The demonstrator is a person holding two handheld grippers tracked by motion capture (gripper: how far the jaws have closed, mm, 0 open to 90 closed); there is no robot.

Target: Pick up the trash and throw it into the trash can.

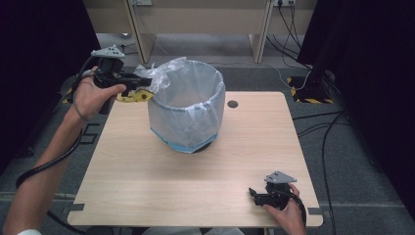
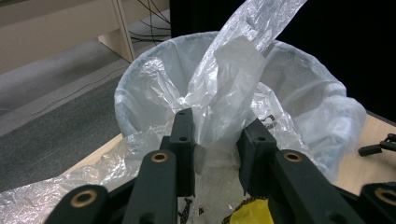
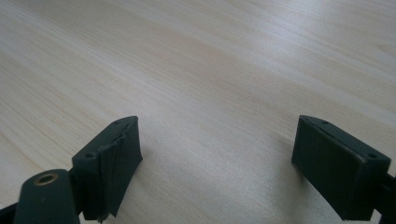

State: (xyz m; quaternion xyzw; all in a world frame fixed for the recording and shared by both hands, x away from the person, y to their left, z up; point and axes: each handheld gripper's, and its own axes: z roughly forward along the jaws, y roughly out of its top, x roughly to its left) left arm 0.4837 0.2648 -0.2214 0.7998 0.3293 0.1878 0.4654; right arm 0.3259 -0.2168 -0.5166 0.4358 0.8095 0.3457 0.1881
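A round bin lined with a translucent plastic bag stands at the back middle of the wooden table. My left gripper is held up at the bin's back left, shut on a pulled-up flap of the bag. In the left gripper view the crumpled film passes up between my two jaws, and the bin's rim lies behind them. My right gripper rests low at the table's near right corner, jaws wide open over bare wood.
A small round hole sits in the tabletop right of the bin. Something yellow and black lies under the left gripper, partly under the film. Desk legs stand behind, and cables run over the floor at right.
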